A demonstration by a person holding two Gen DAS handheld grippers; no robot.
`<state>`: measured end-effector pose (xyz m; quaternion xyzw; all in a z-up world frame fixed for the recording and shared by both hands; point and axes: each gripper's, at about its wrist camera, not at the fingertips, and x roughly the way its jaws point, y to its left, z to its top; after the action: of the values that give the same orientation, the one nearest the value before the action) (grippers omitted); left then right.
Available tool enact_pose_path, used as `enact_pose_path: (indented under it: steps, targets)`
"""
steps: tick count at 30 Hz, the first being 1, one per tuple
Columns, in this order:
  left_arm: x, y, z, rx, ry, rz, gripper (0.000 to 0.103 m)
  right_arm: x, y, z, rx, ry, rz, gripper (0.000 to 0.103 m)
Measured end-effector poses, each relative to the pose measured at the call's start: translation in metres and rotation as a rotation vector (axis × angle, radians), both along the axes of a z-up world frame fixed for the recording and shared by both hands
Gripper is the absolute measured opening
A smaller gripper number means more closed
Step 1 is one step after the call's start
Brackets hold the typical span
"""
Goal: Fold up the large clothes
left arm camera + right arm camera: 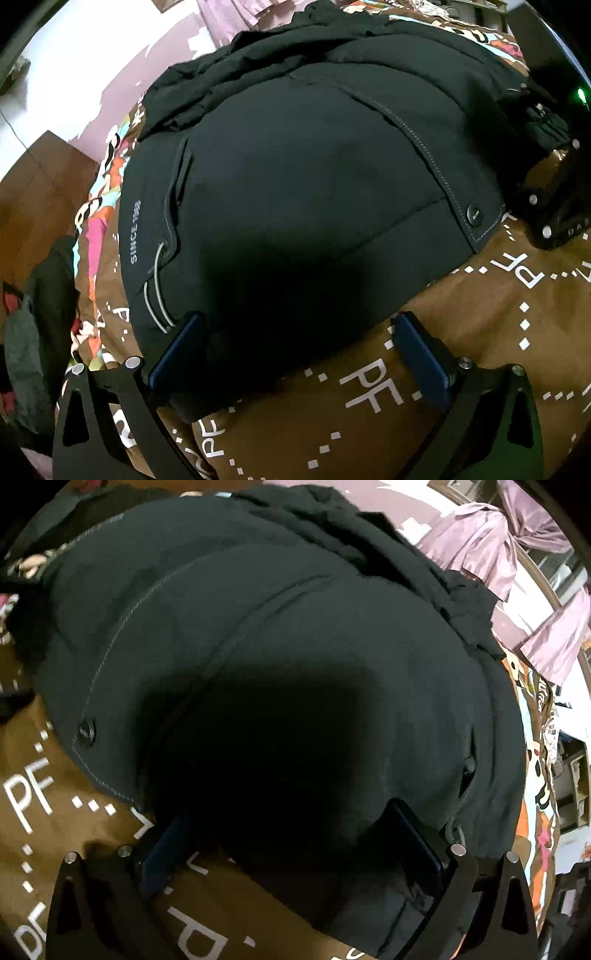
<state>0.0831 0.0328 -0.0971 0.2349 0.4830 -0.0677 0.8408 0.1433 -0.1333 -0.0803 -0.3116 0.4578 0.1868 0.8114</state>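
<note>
A large black padded jacket (pixel 314 166) lies spread on a brown bed cover (pixel 461 332) printed with white letters. Its hem with a snap button (pixel 474 216) and a grey drawcord (pixel 157 295) faces me. My left gripper (pixel 295 332) is open, its blue pads (pixel 421 354) straddling the jacket's near hem, low over the cover. In the right wrist view the same jacket (pixel 295 646) fills the frame. My right gripper (pixel 291 830) is open with the jacket's hem between its fingers. The right gripper's body (pixel 554 206) shows at the left view's right edge.
A wooden floor (pixel 40 192) and a dark pile of clothes (pixel 33 332) lie left of the bed. Pink curtains (pixel 517 554) hang at a window beyond the bed. The cover's colourful border (pixel 535 794) marks the right bed edge.
</note>
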Motion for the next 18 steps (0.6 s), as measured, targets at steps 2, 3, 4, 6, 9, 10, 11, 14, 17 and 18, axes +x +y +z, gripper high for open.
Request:
enact_pose_path:
  steps: [2,3,4,6,9,10,11,14,17,18]
  targets:
    - [-0.002,-0.003,0.002,-0.009,-0.008,-0.013,0.101,0.006,0.006,0.011,0.022,-0.038,-0.007,0.103]
    - [-0.002,-0.004,0.002,-0.011,-0.014,-0.018,0.101,0.008,0.006,0.018,0.031,-0.060,-0.012,0.103]
    - [-0.004,-0.006,0.004,-0.014,-0.026,-0.023,0.101,0.010,0.004,0.025,0.048,-0.080,-0.022,0.103]
    - [-0.007,-0.009,0.010,-0.032,-0.072,-0.042,0.101,0.016,0.000,0.038,0.110,-0.081,-0.048,0.103]
    - [-0.012,-0.016,0.015,-0.049,-0.095,-0.077,0.101,0.021,-0.006,0.049,0.168,-0.090,-0.056,0.103]
    - [-0.013,-0.019,0.014,-0.040,-0.097,-0.086,0.101,0.022,-0.008,0.055,0.190,-0.105,-0.054,0.103]
    - [-0.014,-0.022,0.012,-0.021,-0.100,-0.091,0.101,0.020,-0.008,0.058,0.208,-0.112,-0.057,0.103]
    - [-0.012,-0.023,0.009,0.014,-0.123,-0.076,0.101,0.030,-0.011,0.074,0.290,-0.112,-0.083,0.103]
    - [-0.007,-0.019,0.008,0.034,-0.132,-0.036,0.101,0.034,-0.012,0.084,0.346,-0.105,-0.109,0.103]
    - [-0.006,-0.017,0.008,0.037,-0.133,-0.026,0.101,0.035,-0.013,0.085,0.355,-0.105,-0.114,0.103]
